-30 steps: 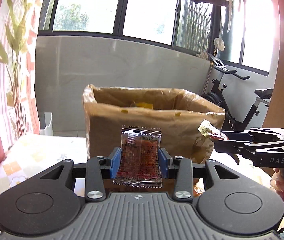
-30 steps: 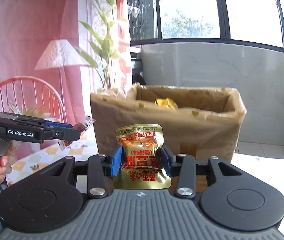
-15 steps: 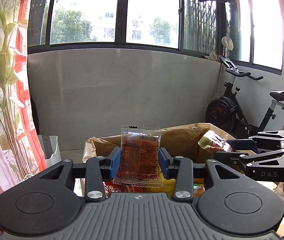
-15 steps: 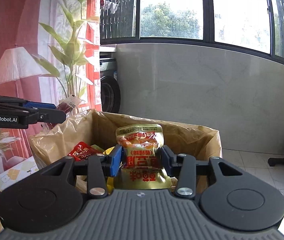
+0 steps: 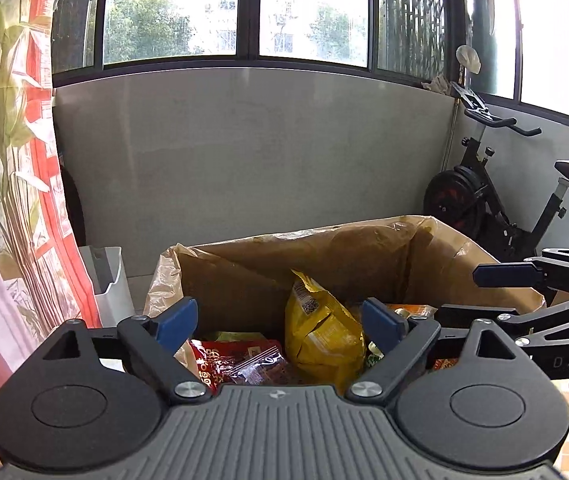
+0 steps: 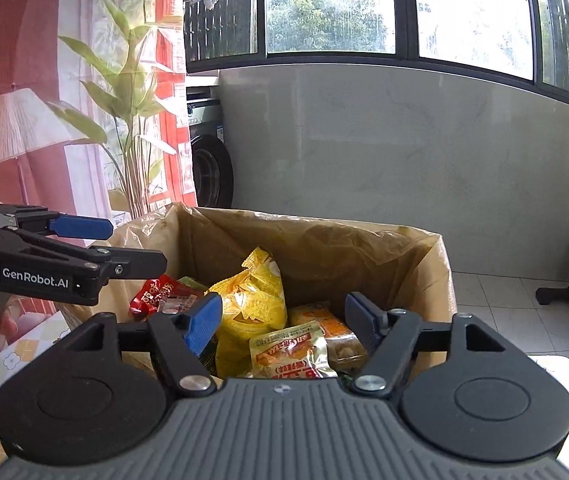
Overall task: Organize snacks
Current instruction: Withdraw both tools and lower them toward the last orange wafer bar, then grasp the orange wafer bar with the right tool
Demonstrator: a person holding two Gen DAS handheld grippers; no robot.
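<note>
Left gripper jaws just opened, apart, nothing between. Right gripper same.

Brown plastic-lined cardboard box holds snacks:
- red crinkly foil packet at left wall
- tall yellow chip bag mid
- gold foil pouch near front edge

All light, soft, slippery. Pinch sealed edges.

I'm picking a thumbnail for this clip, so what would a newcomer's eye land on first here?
First, the brown box in the middle, lined with plastic and piled with snacks, above all the bright yellow bag standing at its centre. Next, the two tools over it: the left tool and right tool both open, their blue pads holding nothing. A gold packet lies just below the right tool.
</note>
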